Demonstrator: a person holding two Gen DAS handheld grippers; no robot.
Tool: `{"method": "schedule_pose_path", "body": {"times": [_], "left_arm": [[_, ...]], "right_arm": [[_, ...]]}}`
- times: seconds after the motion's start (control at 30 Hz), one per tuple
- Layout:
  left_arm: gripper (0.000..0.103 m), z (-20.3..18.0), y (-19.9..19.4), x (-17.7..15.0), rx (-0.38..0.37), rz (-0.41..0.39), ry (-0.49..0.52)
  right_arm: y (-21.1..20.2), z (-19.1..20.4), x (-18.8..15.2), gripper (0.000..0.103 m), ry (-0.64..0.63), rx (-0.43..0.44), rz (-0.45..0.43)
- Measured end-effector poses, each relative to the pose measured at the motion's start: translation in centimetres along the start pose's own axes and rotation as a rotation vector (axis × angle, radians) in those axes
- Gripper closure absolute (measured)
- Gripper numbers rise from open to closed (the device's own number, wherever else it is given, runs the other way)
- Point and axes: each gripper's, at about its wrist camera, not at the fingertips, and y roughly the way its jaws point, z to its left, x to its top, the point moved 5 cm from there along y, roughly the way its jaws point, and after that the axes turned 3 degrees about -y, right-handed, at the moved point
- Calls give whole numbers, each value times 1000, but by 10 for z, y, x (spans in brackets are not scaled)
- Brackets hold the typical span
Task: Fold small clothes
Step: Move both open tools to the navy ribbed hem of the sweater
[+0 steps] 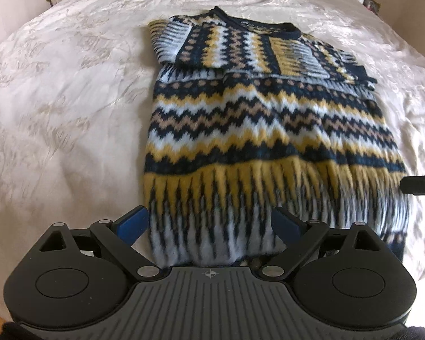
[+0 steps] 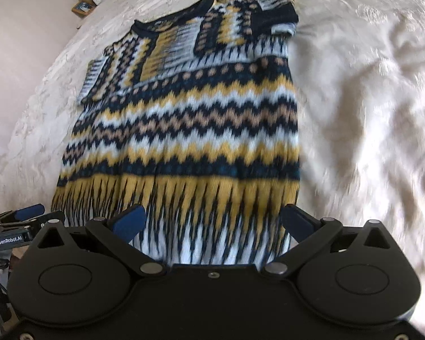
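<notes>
The sweater (image 1: 269,130) lies flat on the bed (image 1: 70,99), both sleeves folded across its chest. Left tool (image 1: 209,223) and right tool (image 2: 212,221) hover at its hem, fingers apart, empty. Next, probably: pinch the hem corners, carry them toward the collar.

White lettering "GenRobot.AI" stands on the black body of the left tongs (image 2: 28,212), at the right wrist view's left edge. Nothing else is readable.

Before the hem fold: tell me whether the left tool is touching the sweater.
Cannot tell. In the left wrist view the open left tool straddles the sweater hem, but neither view plainly shows contact or a gap.
</notes>
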Motion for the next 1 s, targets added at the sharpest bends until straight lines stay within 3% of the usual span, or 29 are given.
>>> {"method": "schedule_pose_path", "body": {"times": [0.5, 0.73, 1.0], "left_arm": [[9, 18, -1, -50, -35, 31, 12], [9, 19, 12, -76, -35, 89, 7], [8, 21, 22, -87, -38, 105, 10]], "right_arm": [[-7, 18, -60, 1, 2, -49, 12], [6, 6, -82, 1, 37, -52, 84], [11, -5, -94, 1, 66, -70, 91]]}}
